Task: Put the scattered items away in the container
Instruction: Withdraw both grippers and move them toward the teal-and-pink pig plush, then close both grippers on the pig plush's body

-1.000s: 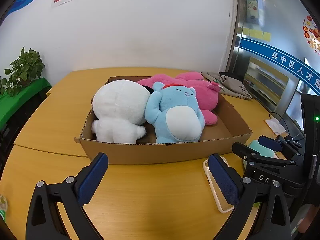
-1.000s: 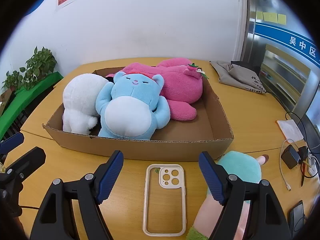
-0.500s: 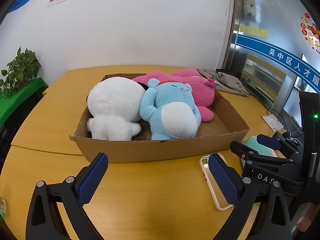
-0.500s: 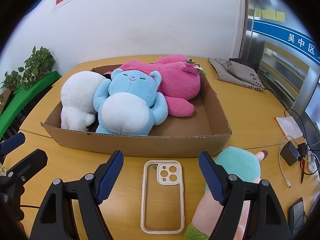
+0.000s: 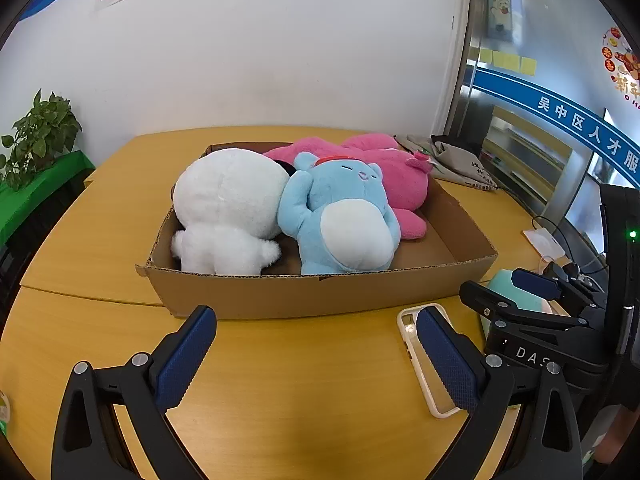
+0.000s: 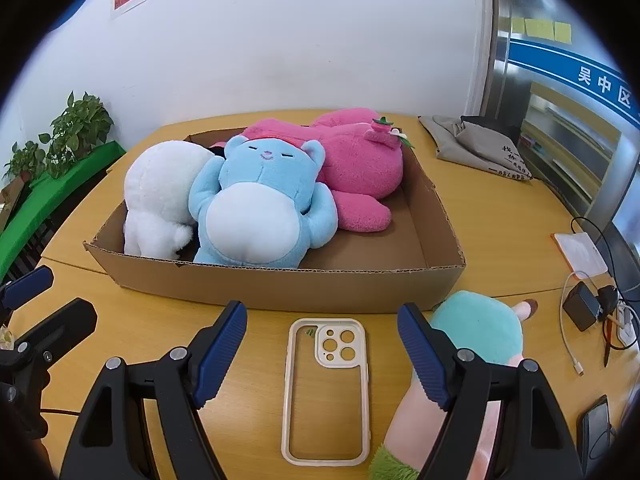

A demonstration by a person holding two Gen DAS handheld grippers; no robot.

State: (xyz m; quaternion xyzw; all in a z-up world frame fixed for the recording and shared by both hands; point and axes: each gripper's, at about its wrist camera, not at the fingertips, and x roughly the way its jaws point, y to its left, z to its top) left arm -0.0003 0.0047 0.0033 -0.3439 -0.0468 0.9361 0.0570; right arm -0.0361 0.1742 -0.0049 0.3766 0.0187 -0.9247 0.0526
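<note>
- Nothing moved vs earlier frames; both hands steady.
- L gripper (image 5: pixel 316 356) jaws wide, empty.
- R gripper (image 6: pixel 322 350) jaws wide, empty; phone case (image 6: pixel 326 388) on table between its fingers.
- Cardboard box (image 6: pixel 280 284) w/ 3 plushies just ahead.
- Teal plush (image 6: pixel 480 330) outside box, beside R finger.

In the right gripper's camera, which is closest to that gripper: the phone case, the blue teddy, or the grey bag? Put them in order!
1. phone case: flat on the table, right between the open right gripper fingers.
2. blue teddy: in the cardboard box, beyond the case.
3. grey bag: far right, past the box.
</note>
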